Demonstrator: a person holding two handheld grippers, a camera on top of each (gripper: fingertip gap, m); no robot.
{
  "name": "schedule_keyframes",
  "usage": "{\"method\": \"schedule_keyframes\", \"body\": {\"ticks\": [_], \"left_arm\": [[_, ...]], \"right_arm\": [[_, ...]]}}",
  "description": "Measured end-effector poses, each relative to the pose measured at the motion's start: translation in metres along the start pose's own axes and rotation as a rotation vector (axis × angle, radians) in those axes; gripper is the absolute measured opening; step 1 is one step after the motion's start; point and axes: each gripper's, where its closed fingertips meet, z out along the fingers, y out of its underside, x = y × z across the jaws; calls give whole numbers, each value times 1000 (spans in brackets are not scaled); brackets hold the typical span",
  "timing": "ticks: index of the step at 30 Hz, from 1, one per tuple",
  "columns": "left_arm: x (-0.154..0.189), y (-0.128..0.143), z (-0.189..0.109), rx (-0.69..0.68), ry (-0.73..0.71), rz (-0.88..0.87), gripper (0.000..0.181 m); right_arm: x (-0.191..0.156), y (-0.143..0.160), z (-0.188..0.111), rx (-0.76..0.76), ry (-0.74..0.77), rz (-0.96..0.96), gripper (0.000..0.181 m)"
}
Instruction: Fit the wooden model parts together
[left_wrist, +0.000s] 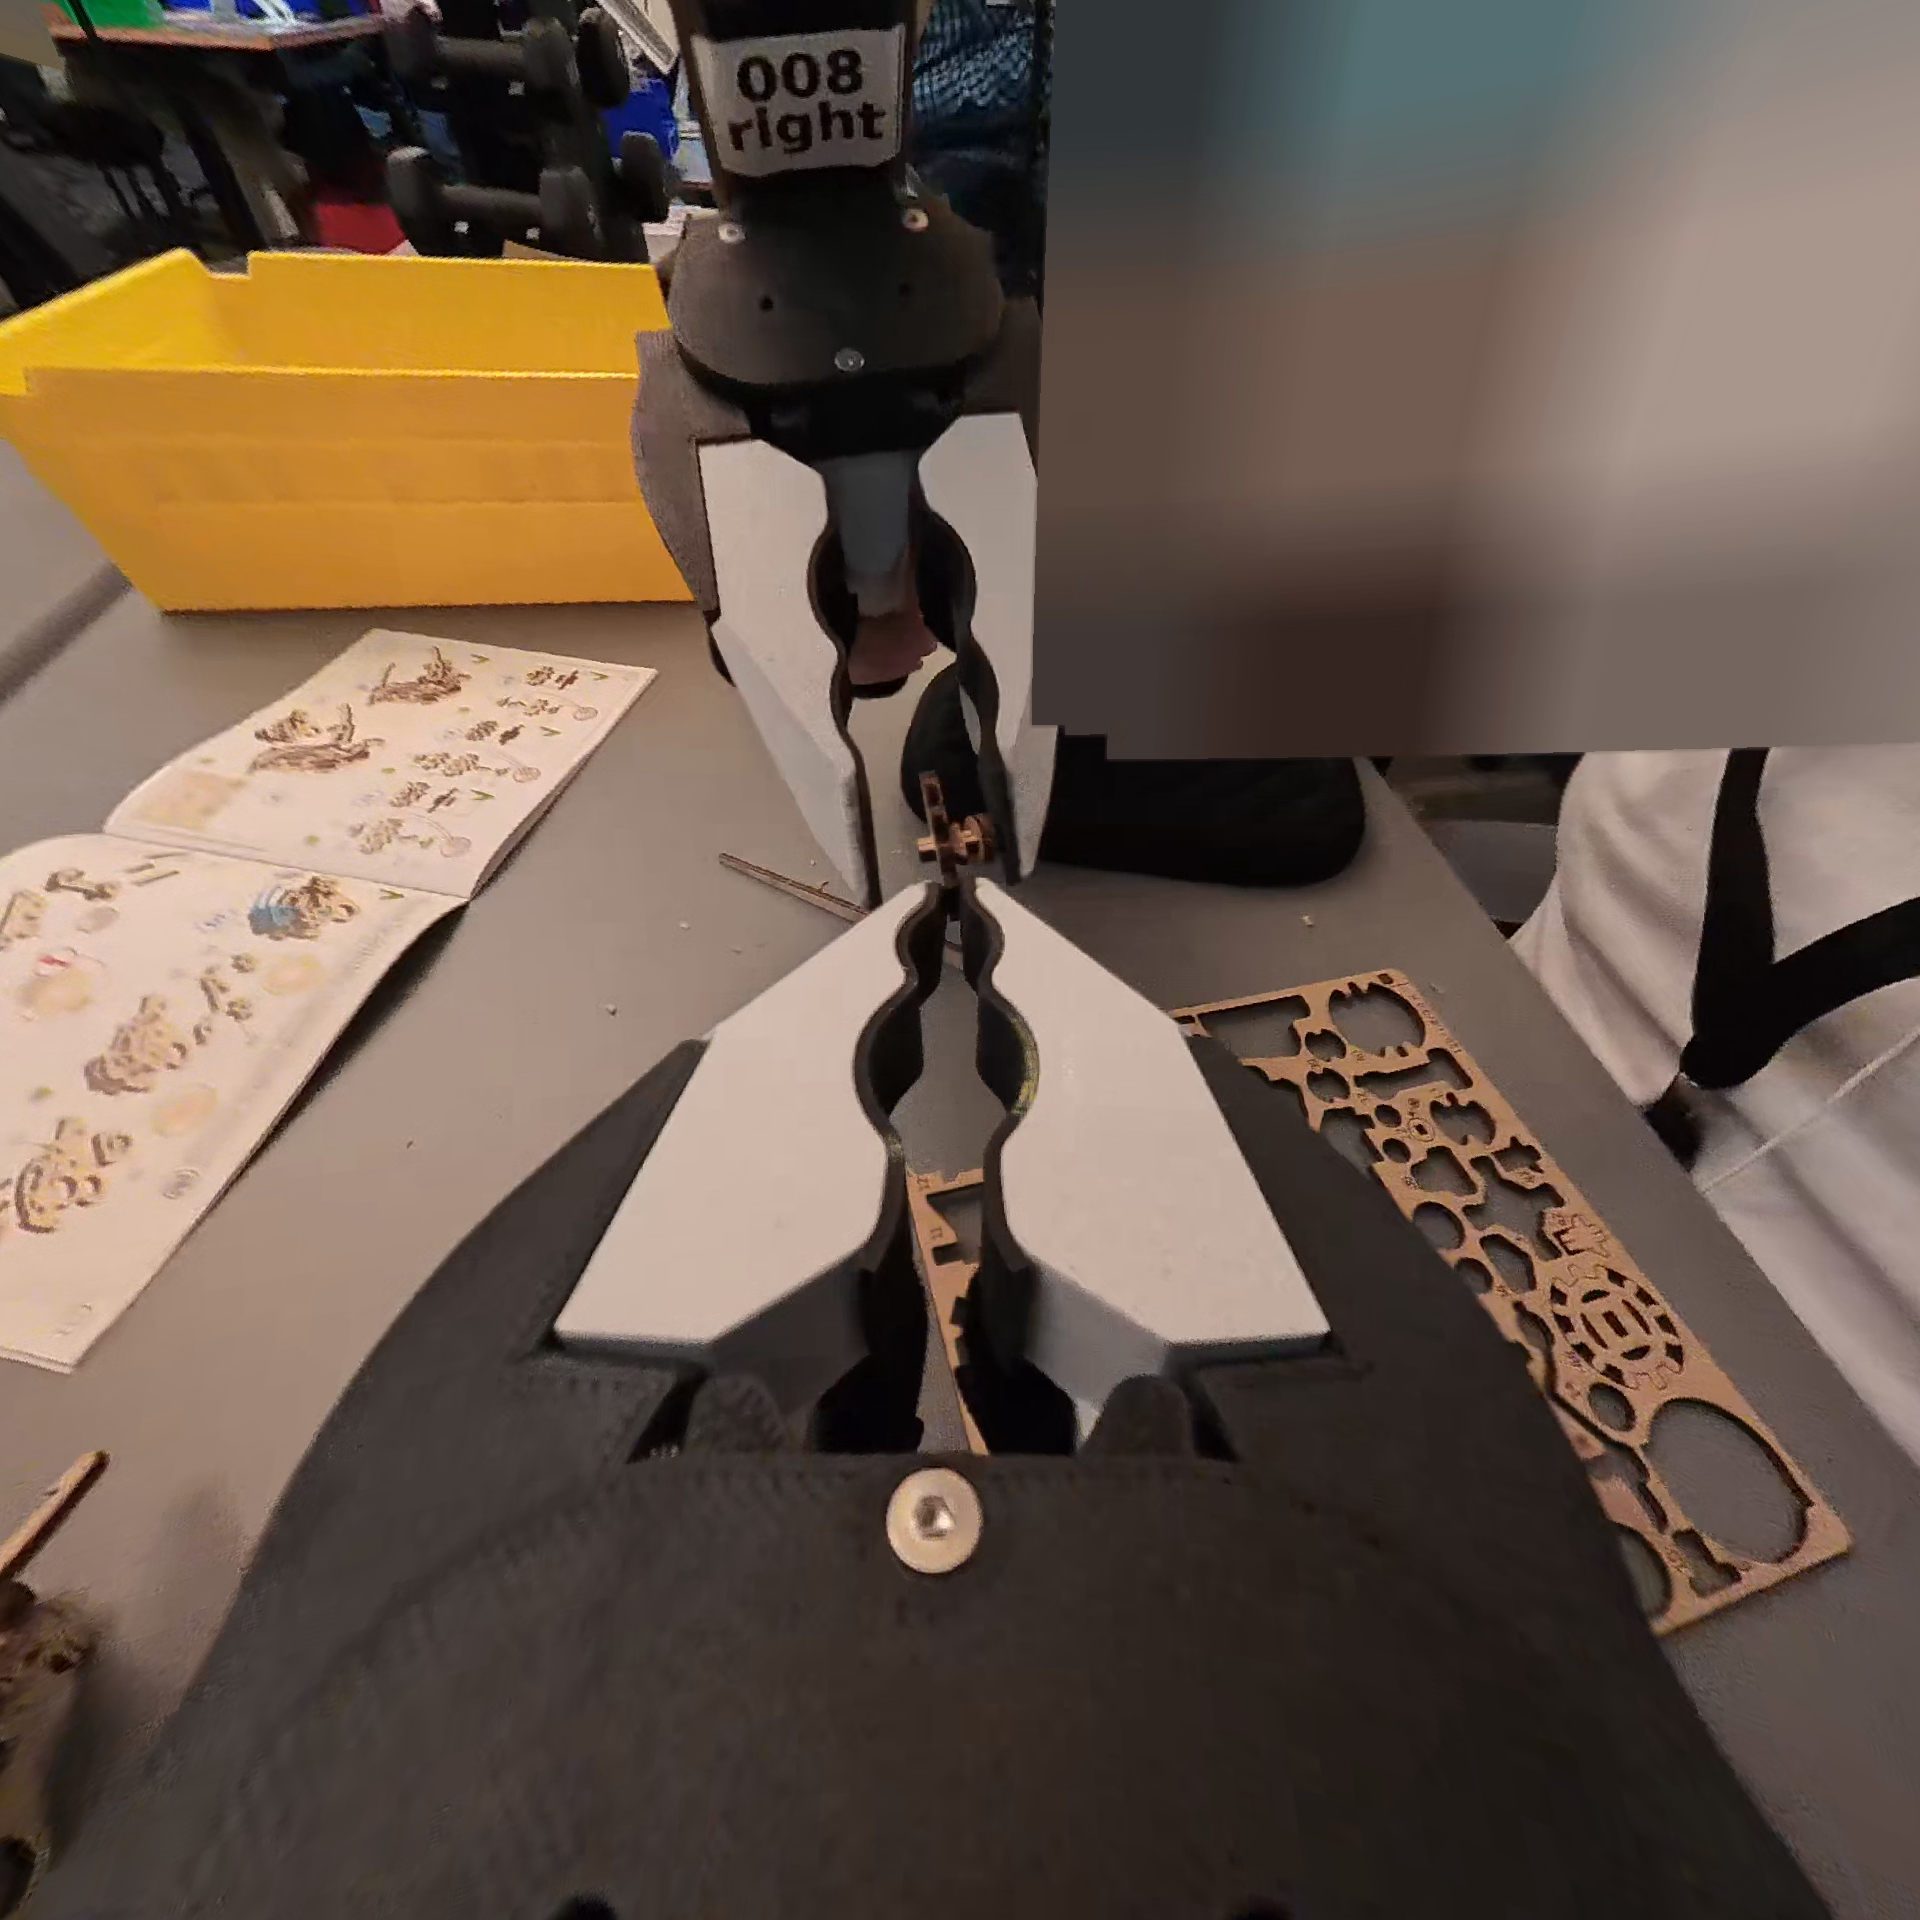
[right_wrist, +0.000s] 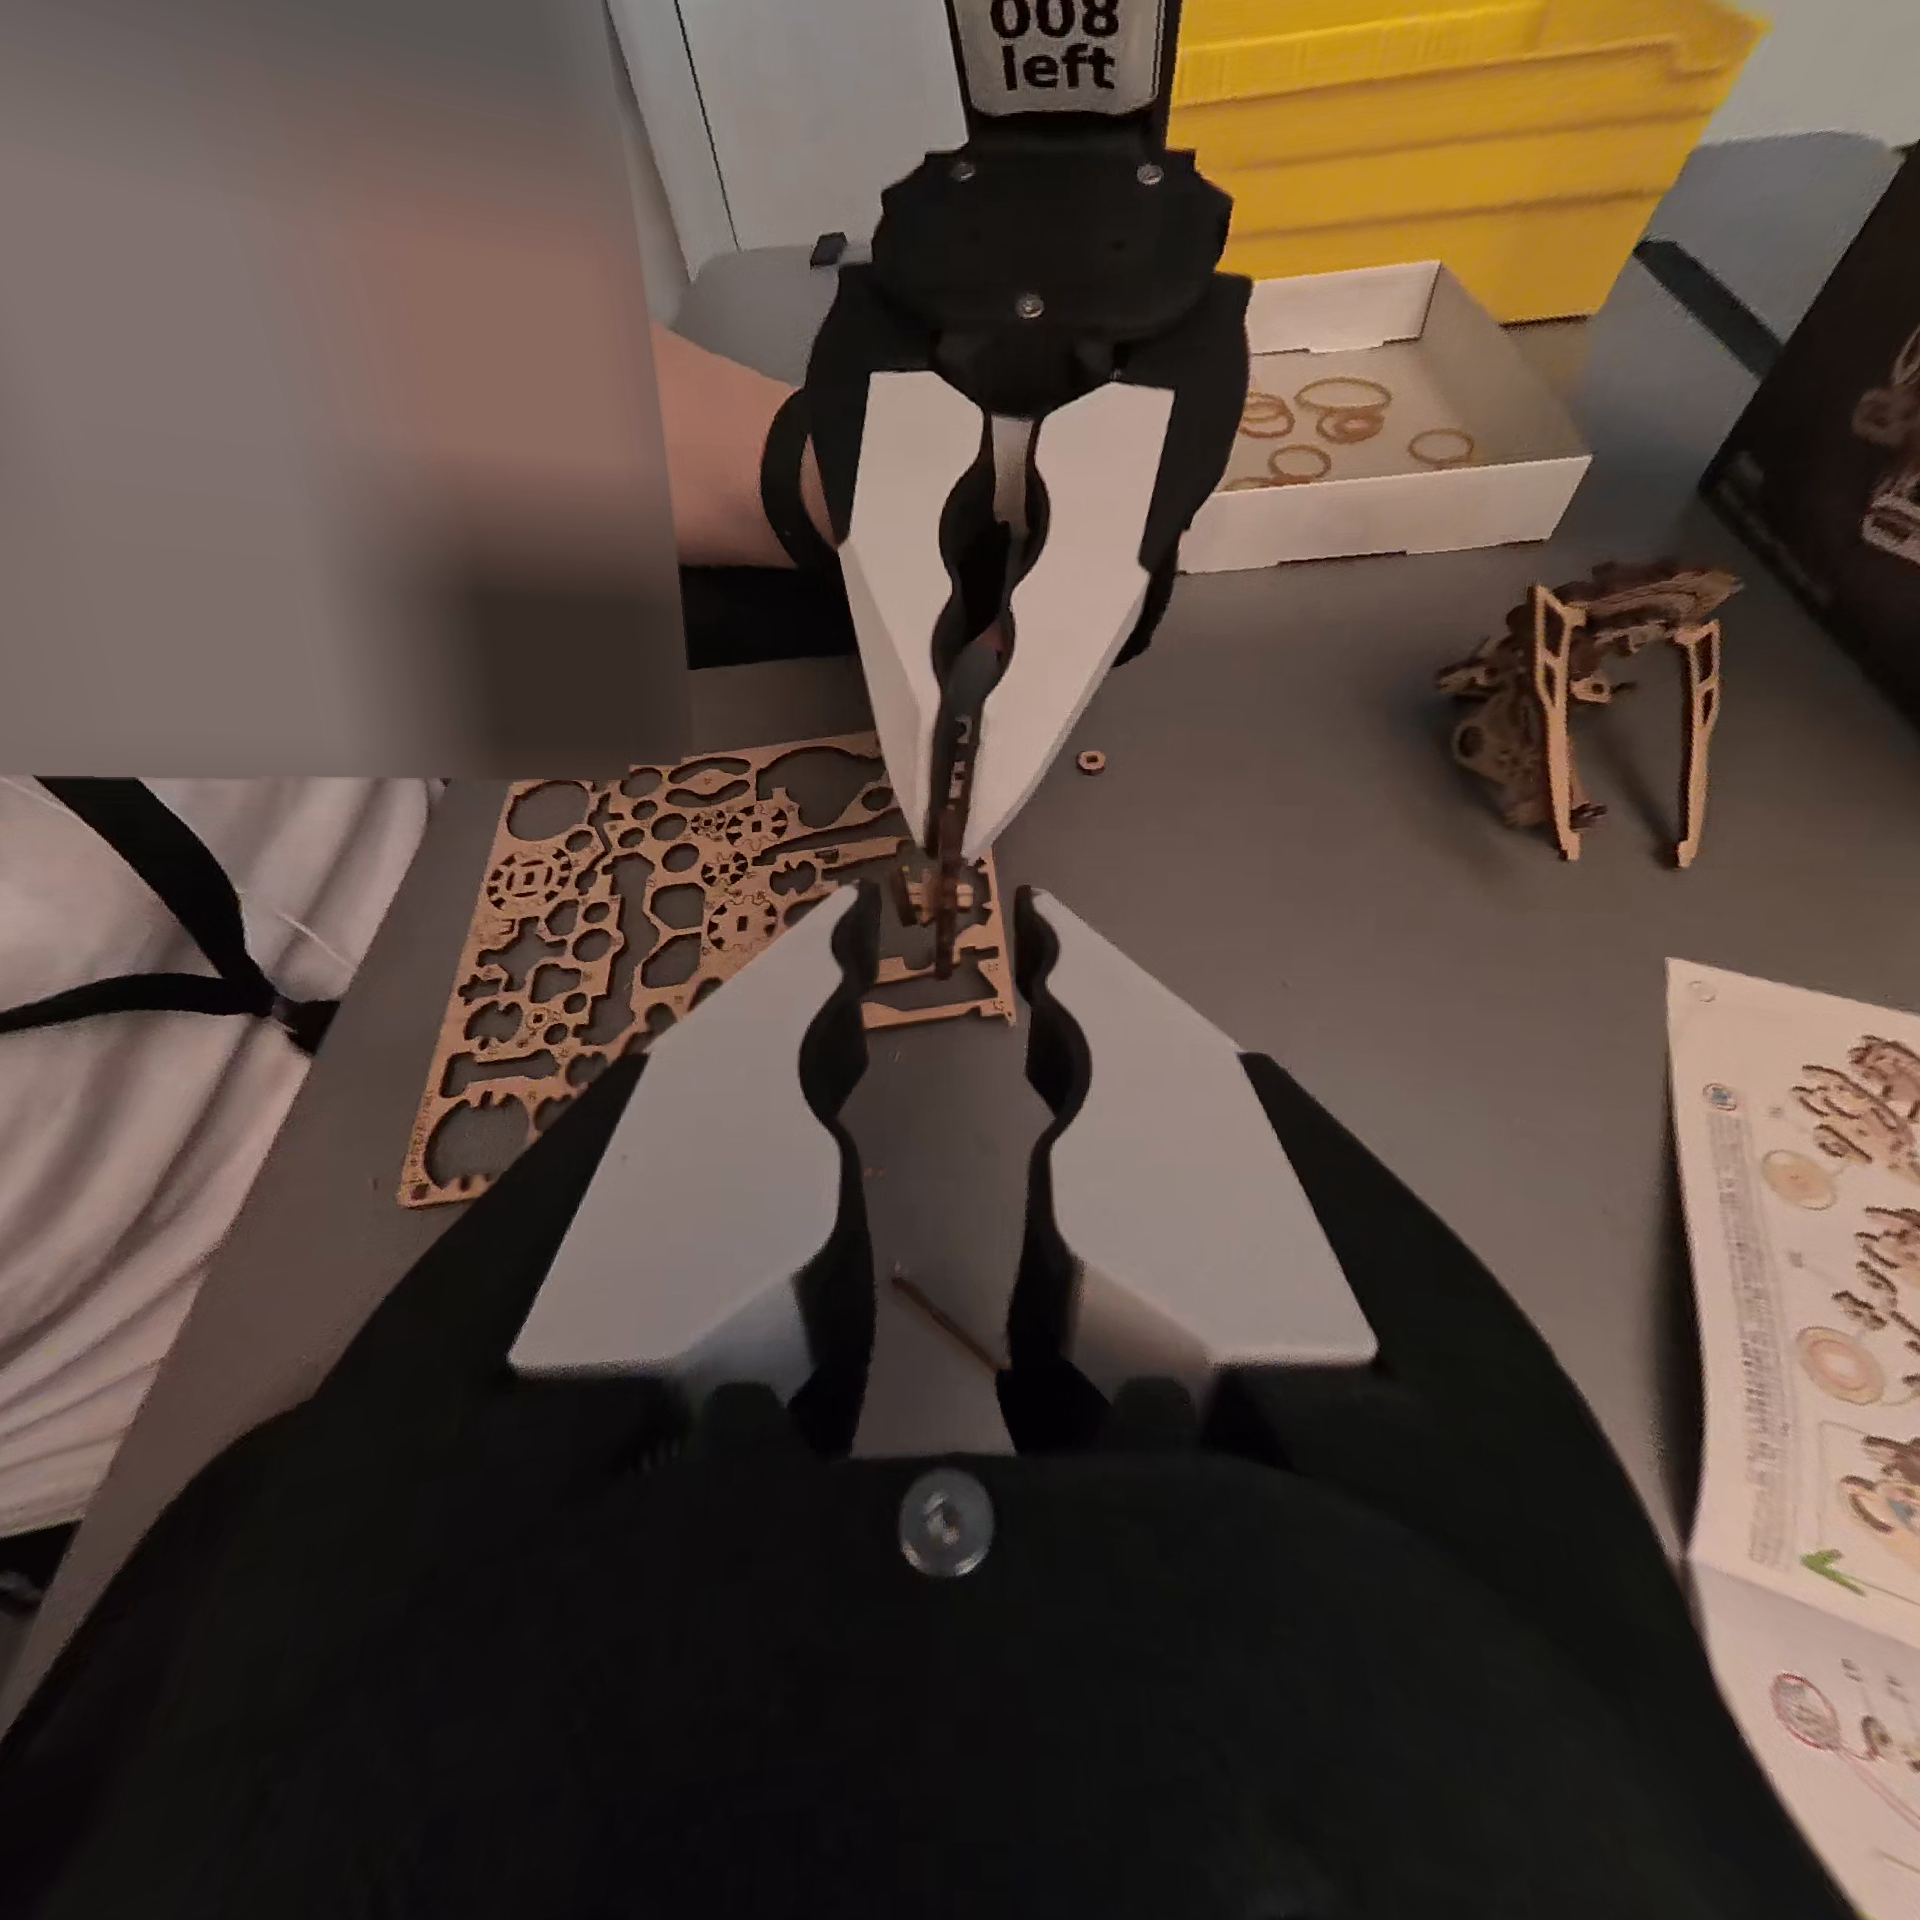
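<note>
- The left gripper (left_wrist: 948, 894), fingers nearly closed, pinches a thin wooden strip (right_wrist: 951, 831) upright above the grey desk (left_wrist: 540, 1091).
- The right gripper (right_wrist: 940, 899), fingers parted, faces it tip to tip, touching a small wooden piece (left_wrist: 961, 831) joined to the strip.
- One punched-out wooden parts sheet (right_wrist: 644, 935) lies flat beneath both grippers.
- One open instruction booklet (left_wrist: 260, 914), one yellow bin (left_wrist: 343, 436), one white tray of rings (right_wrist: 1403, 447) and one half-built wooden model (right_wrist: 1579, 707) surround them.
</note>
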Motion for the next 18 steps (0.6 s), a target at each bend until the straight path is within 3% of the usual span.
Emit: {"method": "schedule_keyframes", "body": {"ticks": [4,18], "left_arm": [[1,0,1,-3,-10,24,0],[-3,3,0,-63,-134,198,0]], "right_arm": [[-4,3,3,-40,20,-66,12],[1,4,5,-58,54,-65,12]]}}
